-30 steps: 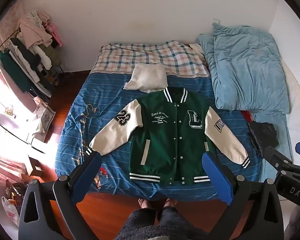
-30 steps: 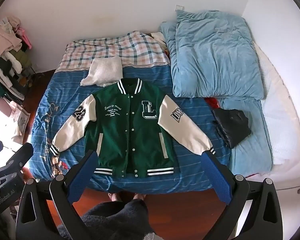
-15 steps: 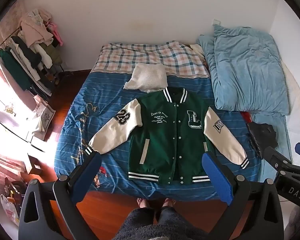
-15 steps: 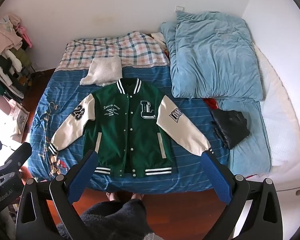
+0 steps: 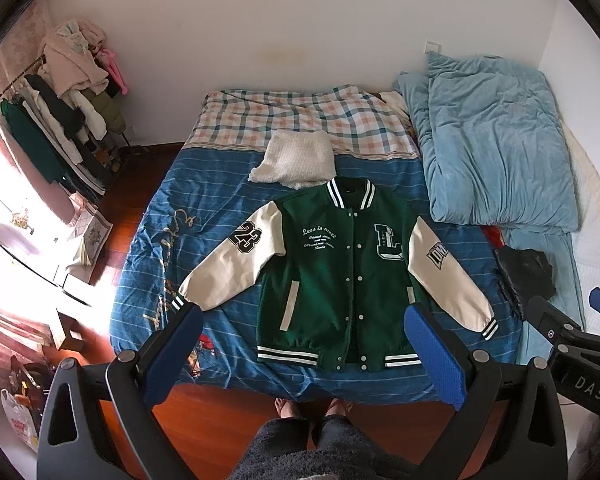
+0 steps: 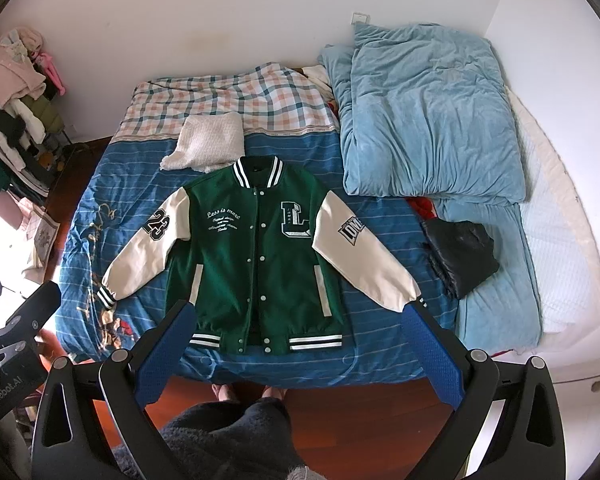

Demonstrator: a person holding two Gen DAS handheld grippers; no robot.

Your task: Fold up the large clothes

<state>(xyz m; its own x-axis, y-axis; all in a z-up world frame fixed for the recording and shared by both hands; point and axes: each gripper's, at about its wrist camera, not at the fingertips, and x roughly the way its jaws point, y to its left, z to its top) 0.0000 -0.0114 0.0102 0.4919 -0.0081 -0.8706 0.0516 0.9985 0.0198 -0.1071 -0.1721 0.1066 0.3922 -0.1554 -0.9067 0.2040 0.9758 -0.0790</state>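
Varsity jacket [image 5: 340, 280] lay flat, face up on the bed [image 5: 148, 264], collar-to-hem axis pointing away from both grippers. Left gripper [image 5: 300, 344] and right gripper [image 6: 298, 344] hovered above the hem, fingers spread, holding nothing; each nearest its own-side sleeve.

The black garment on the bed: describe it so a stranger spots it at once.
Start at the bed with its blue striped cover. Go right past the green jacket to the light blue quilt. Just below it lies the black garment, bunched up, the only dark, shiny item there.
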